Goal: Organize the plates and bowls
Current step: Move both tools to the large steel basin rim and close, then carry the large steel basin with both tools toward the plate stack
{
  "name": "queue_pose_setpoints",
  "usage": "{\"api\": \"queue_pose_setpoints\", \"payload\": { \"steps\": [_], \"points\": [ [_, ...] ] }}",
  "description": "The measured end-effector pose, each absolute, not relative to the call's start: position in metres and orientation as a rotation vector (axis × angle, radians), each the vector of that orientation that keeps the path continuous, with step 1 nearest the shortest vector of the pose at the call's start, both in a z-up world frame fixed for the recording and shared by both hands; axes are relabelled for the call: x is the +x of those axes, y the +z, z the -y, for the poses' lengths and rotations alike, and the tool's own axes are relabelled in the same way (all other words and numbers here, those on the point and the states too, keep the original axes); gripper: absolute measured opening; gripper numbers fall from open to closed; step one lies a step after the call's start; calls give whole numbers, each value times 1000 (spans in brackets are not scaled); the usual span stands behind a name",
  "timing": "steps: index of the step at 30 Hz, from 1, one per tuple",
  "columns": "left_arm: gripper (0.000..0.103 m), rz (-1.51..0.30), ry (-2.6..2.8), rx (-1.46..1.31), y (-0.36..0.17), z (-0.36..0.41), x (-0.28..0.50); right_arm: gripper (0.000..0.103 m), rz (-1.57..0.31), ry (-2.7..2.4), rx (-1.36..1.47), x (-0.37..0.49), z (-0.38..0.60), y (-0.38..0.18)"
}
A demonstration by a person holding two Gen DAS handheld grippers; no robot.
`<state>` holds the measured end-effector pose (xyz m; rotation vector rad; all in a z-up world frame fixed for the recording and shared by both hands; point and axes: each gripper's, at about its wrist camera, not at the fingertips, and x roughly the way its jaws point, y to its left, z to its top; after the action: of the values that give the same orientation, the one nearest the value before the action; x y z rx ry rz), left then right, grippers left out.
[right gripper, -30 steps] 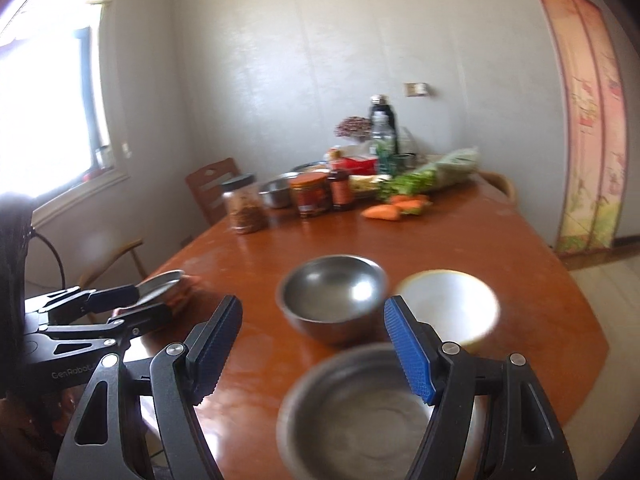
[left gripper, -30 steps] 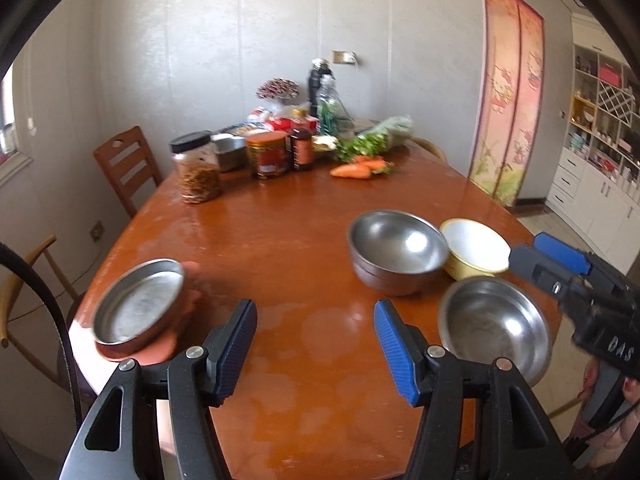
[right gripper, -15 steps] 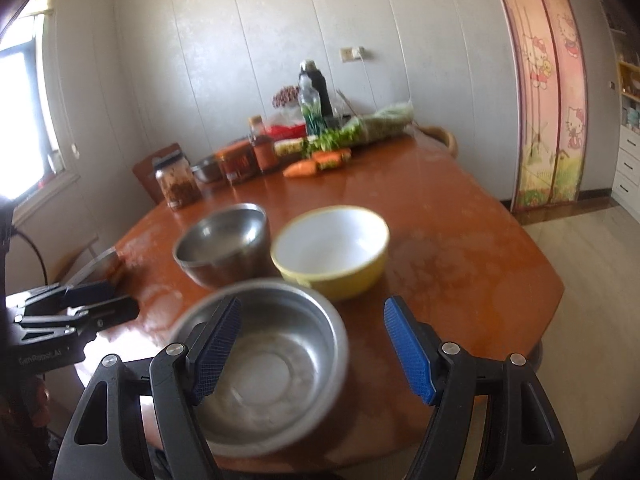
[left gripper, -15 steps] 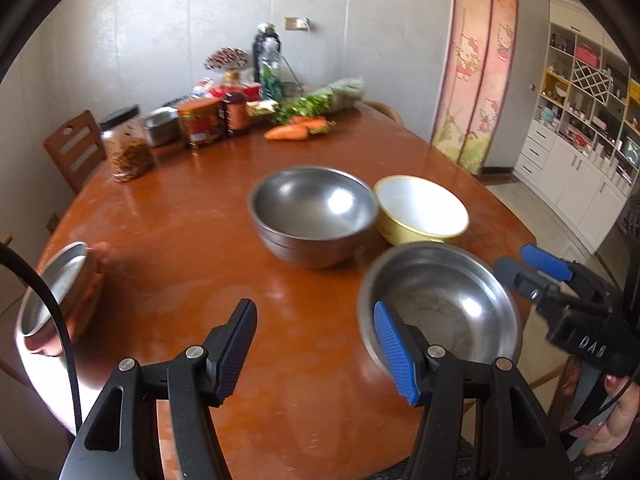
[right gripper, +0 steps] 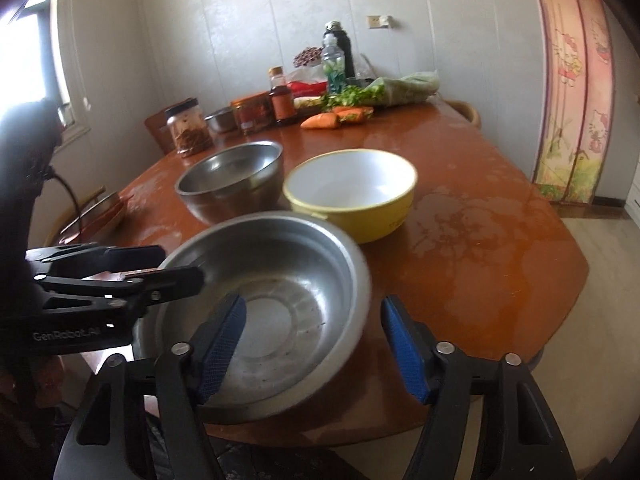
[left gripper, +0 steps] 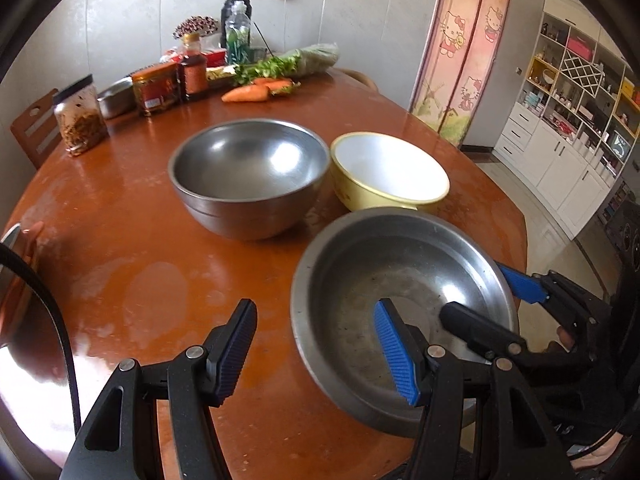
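A wide shallow steel bowl (left gripper: 404,280) (right gripper: 276,280) sits at the near edge of the brown table (left gripper: 140,248). Behind it stand a deep steel bowl (left gripper: 248,172) (right gripper: 232,176) and a yellow bowl with a white inside (left gripper: 388,168) (right gripper: 352,188). My left gripper (left gripper: 316,354) is open, its right finger inside the shallow bowl and its left finger outside the rim. My right gripper (right gripper: 314,350) is open, straddling the bowl's right rim; it also shows in the left wrist view (left gripper: 492,300). The left gripper shows in the right wrist view (right gripper: 160,268).
A steel plate on an orange plate (right gripper: 100,212) lies at the table's left edge. Jars, bottles, a small steel tin, carrots (left gripper: 256,90) and greens stand at the far end. A wooden chair (left gripper: 34,132) is at the far left. White cabinets (left gripper: 568,136) stand on the right.
Both grippers moved in on the shallow steel bowl: the left swung right from the plates until its right finger is inside the bowl, the right came to straddle the rim. Both stayed open.
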<state>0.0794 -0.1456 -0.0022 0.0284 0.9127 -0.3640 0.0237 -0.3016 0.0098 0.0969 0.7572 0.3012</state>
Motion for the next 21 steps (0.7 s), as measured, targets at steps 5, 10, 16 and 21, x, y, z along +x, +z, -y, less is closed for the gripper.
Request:
{"api": "queue_pose_setpoints", "payload": {
  "steps": [5, 10, 16, 21],
  "points": [
    [50, -920, -384, 35, -7, 149, 80, 63, -774, 335, 88, 26, 295, 4],
    [41, -923, -404, 34, -9, 148, 78, 62, -774, 345, 72, 26, 288, 4],
    [41, -914, -374, 32, -8, 133, 74, 62, -772, 363, 51, 26, 274, 7],
    [41, -896, -342, 22, -5, 113, 68, 62, -772, 391, 33, 27, 256, 11]
  ]
}}
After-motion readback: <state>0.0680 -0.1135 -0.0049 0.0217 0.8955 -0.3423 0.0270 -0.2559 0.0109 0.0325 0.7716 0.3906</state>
